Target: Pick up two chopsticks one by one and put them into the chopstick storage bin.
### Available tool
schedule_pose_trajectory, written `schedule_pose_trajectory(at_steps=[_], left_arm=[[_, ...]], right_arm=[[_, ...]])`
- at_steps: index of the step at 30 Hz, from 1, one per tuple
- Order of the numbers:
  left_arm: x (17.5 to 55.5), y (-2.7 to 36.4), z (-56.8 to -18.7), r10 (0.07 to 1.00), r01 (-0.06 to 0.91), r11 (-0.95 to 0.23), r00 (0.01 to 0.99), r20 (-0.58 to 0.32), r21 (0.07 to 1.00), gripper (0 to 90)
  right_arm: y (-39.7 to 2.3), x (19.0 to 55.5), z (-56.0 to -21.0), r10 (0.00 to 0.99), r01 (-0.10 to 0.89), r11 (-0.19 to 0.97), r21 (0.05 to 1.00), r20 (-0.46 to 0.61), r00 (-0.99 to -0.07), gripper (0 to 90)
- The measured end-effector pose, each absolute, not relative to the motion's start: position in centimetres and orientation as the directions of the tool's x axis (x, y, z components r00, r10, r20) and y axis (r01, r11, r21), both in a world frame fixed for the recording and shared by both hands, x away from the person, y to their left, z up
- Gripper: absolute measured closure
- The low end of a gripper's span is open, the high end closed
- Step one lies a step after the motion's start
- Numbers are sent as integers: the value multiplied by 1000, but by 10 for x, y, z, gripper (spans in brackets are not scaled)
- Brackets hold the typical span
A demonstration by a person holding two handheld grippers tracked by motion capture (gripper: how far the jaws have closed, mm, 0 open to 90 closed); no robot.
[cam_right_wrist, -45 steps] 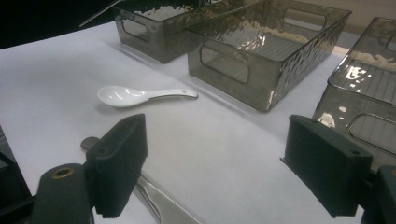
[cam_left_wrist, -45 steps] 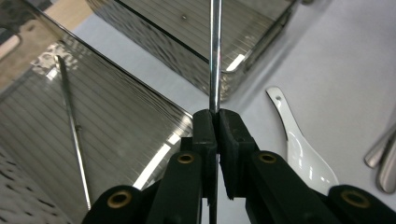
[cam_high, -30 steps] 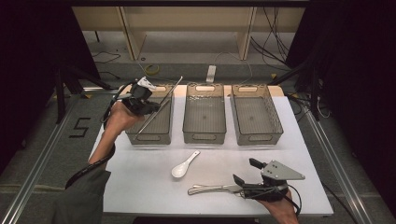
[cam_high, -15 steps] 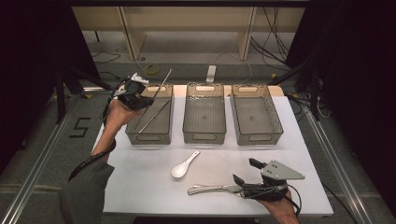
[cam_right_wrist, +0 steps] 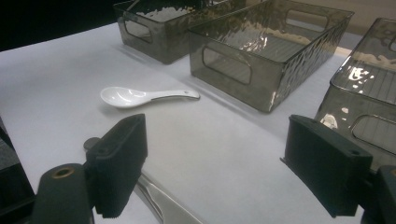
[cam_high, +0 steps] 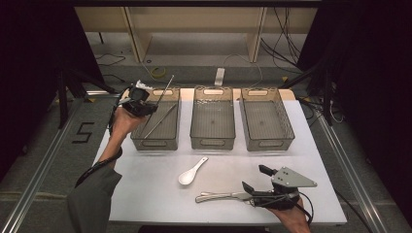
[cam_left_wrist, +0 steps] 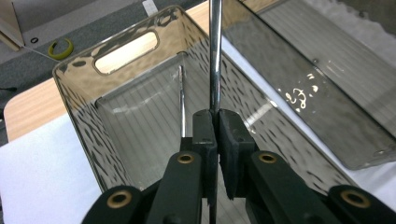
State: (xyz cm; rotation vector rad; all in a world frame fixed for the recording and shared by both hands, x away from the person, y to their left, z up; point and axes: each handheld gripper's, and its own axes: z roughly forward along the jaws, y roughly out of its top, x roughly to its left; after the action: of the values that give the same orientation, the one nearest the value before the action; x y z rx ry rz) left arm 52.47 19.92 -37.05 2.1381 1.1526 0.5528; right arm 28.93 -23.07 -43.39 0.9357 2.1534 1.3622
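My left gripper (cam_high: 151,107) hovers over the left grey bin (cam_high: 140,132) and is shut on a thin metal chopstick (cam_high: 166,87), which points up and away past the bin's far rim. In the left gripper view the pads (cam_left_wrist: 204,135) pinch the chopstick (cam_left_wrist: 215,56), and a second chopstick (cam_left_wrist: 181,95) lies inside the bin (cam_left_wrist: 74,93). My right gripper (cam_high: 255,178) rests at the table's front right, open, with nothing between its fingers. A metal utensil (cam_high: 218,197) lies just left of it, and a white ceramic spoon (cam_high: 191,172) lies mid-table.
Two more grey bins, middle (cam_high: 212,141) and right (cam_high: 267,143), stand in a row beside the left one. In the right gripper view the white spoon (cam_right_wrist: 140,97) lies ahead on the white table cover (cam_right_wrist: 224,149), with the bins (cam_right_wrist: 261,93) behind it.
My left hand has shifted left and down with the chopstick in its grip, closer to the left bin's near-left side. The right gripper has stayed where it was.
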Motion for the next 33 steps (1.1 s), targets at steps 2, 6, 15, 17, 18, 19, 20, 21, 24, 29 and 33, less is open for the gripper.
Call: schedule_pose_trajectory(at_steps=[2, 6, 15, 17, 18, 19, 20, 21, 24, 29, 33], left_arm=[[525, 199, -374, 852, 581, -404, 520, 59, 707, 849], [526, 201, -379, 856, 588, -399, 514, 56, 703, 849], [529, 198, -388, 859, 604, -401, 508, 55, 689, 848], [529, 198, -390, 862, 607, -396, 504, 52, 689, 848], [529, 198, -392, 863, 606, -393, 502, 51, 692, 848], [530, 199, -393, 862, 607, -396, 503, 52, 689, 848], [530, 199, -394, 863, 611, -393, 503, 47, 687, 848], [530, 199, -395, 865, 617, -389, 501, 41, 684, 848], [531, 199, -401, 866, 628, -384, 498, 30, 677, 847], [533, 202, -407, 873, 639, -368, 487, 15, 676, 842], [534, 204, -409, 882, 648, -343, 471, -4, 680, 820]], right_arm=[[-230, 289, -434, 732, 317, 289, 904, 5, -681, 221], [-230, 289, -434, 730, 315, 295, 902, 0, -683, 221], [-230, 289, -434, 729, 317, 295, 901, 2, -684, 221], [-230, 289, -434, 731, 317, 292, 902, 3, -683, 222], [-230, 289, -434, 729, 316, 294, 902, 2, -684, 221], [-230, 289, -434, 730, 317, 297, 901, 0, -684, 221], [-230, 289, -434, 730, 316, 295, 901, 1, -683, 221], [-230, 288, -434, 730, 316, 293, 903, 2, -684, 221], [-230, 289, -434, 730, 317, 293, 902, 3, -684, 221], [-230, 289, -434, 730, 318, 294, 901, 3, -683, 221], [-230, 289, -435, 731, 321, 292, 901, 5, -682, 222]])
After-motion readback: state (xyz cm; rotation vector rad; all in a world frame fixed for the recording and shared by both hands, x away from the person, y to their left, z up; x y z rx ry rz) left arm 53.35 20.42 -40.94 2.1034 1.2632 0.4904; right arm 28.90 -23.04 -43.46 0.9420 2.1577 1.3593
